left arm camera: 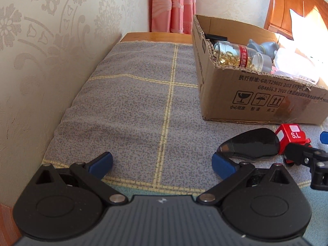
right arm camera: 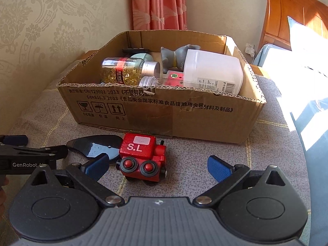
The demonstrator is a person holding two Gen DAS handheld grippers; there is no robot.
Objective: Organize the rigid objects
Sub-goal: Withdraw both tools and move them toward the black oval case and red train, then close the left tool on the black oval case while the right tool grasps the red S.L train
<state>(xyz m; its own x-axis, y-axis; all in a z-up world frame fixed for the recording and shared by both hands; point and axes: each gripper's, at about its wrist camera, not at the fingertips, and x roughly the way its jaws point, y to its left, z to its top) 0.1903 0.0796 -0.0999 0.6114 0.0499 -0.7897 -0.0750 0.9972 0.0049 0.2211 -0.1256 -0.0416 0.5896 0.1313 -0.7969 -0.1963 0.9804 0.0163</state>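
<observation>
A red toy truck (right arm camera: 143, 160) marked "S.L" stands on the grey cloth in front of a cardboard box (right arm camera: 164, 112). It sits between the open fingers of my right gripper (right arm camera: 157, 169), untouched. A flat black glossy object (right arm camera: 96, 146) lies just left of the truck. In the left wrist view the black object (left arm camera: 250, 145) lies beside my open, empty left gripper (left arm camera: 163, 165), near its right fingertip (left arm camera: 222, 165), with the truck (left arm camera: 291, 138) beyond. The box (left arm camera: 256, 100) holds a capsule bottle (right arm camera: 123, 71), a white jar (right arm camera: 213, 71), a grey figurine (right arm camera: 176, 55) and other items.
The grey checked cloth (left arm camera: 133, 102) covers a wooden surface against a patterned wall (left arm camera: 41, 51) on the left. Pink curtains (right arm camera: 160, 4) hang behind. A wooden bed headboard (right arm camera: 293, 16) and sunlit bedding stand at the right.
</observation>
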